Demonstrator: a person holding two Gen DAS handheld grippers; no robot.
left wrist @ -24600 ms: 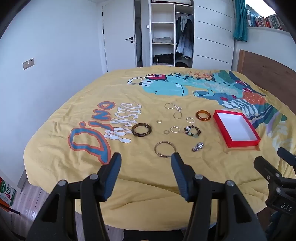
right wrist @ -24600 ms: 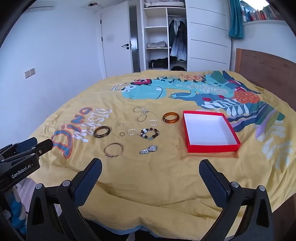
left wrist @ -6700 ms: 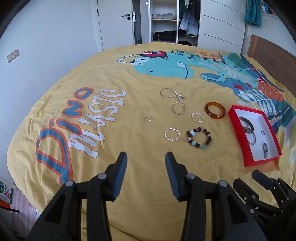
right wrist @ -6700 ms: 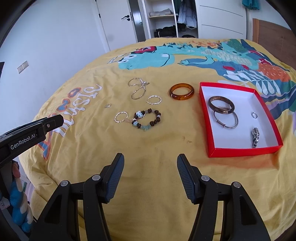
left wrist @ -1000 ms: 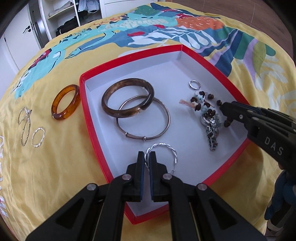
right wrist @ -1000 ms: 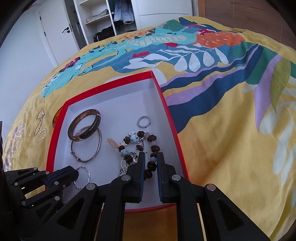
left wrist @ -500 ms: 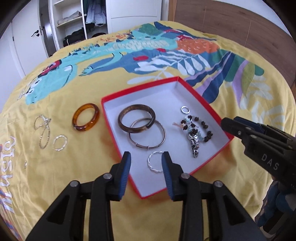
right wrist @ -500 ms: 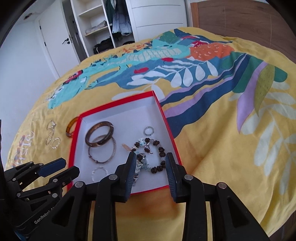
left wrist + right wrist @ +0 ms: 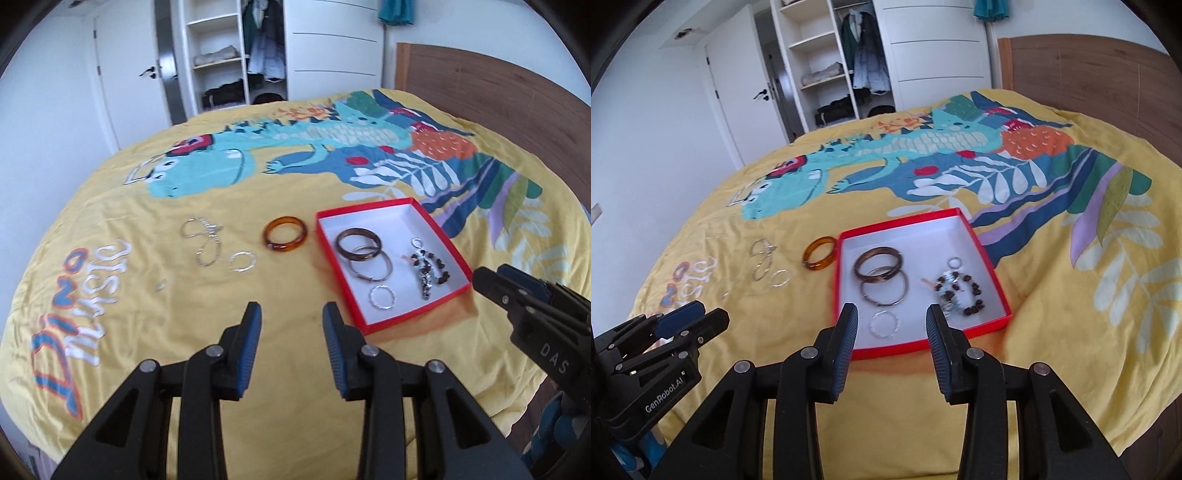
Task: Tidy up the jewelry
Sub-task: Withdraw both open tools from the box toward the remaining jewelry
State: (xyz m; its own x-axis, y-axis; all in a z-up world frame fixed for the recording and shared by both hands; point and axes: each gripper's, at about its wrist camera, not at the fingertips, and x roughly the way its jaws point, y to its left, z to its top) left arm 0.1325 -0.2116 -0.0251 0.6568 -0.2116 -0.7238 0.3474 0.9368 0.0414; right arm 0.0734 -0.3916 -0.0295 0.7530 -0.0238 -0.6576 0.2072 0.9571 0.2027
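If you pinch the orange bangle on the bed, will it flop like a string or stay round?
The orange bangle would probably stay round: it looks like a thick, glossy, solid ring. That shine suggests it could slip between the fingers. It lies flat on the soft bedspread, so a push would likely slide it rather than roll it.

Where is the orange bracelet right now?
The orange bracelet lies on the yellow bedspread, just left of the red box and outside it. In the left wrist view the small silver ring is its next neighbour to the left.
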